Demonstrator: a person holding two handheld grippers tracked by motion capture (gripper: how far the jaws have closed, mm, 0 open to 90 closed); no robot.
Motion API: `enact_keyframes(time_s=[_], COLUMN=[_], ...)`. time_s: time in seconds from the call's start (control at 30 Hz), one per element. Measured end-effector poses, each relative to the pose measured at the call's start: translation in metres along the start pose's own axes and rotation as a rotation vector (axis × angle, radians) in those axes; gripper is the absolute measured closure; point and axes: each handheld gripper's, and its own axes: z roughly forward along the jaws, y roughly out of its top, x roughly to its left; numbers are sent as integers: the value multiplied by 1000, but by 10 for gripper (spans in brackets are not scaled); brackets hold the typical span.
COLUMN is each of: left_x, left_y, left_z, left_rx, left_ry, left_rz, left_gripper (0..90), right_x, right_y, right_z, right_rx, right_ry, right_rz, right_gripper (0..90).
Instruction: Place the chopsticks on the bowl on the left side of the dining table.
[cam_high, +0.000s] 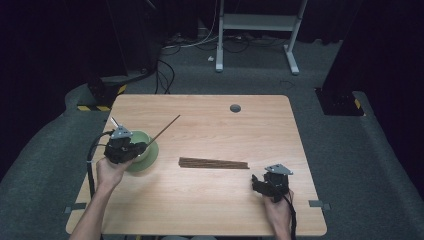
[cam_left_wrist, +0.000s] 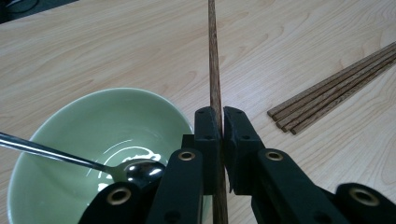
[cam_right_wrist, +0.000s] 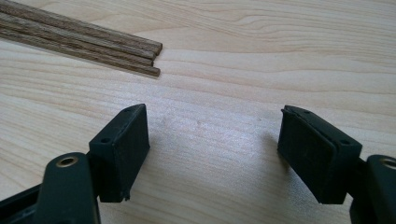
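The left gripper (cam_left_wrist: 219, 122) is clenched on a single wooden chopstick (cam_left_wrist: 214, 60), just over the green bowl (cam_left_wrist: 60, 135) at about nine o'clock on the table (cam_high: 210, 200). The stick pokes far past the jaws, so a quick swing could likely clip the bowl's rim or the spoon (cam_left_wrist: 70, 158) inside it, or let the stick twist in the pads. The right gripper (cam_right_wrist: 215, 154) rests wide open and holds nothing, near the remaining chopsticks (cam_right_wrist: 79, 39) at five o'clock.

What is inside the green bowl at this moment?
A metal spoon lies in the green bowl, its handle over the rim. The left gripper, shut on a chopstick, covers the bowl's near right part.
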Motion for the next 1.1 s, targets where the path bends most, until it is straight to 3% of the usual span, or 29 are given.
enact_keyframes(time_s=[0.27,0.5,1.1], left_x=[7,17,40], left_y=[-8,-19,-39], left_z=[-3,-4,-10], left_rx=[15,14,30], left_ry=[29,39,89], left_rz=[5,-29,-59], left_gripper=[842,841,842], right_x=[0,0,0], right_y=[0,0,0], right_z=[0,0,0], right_rx=[0,0,0], right_ry=[0,0,-1], right_rz=[0,0,1], right_gripper=[243,243,244])
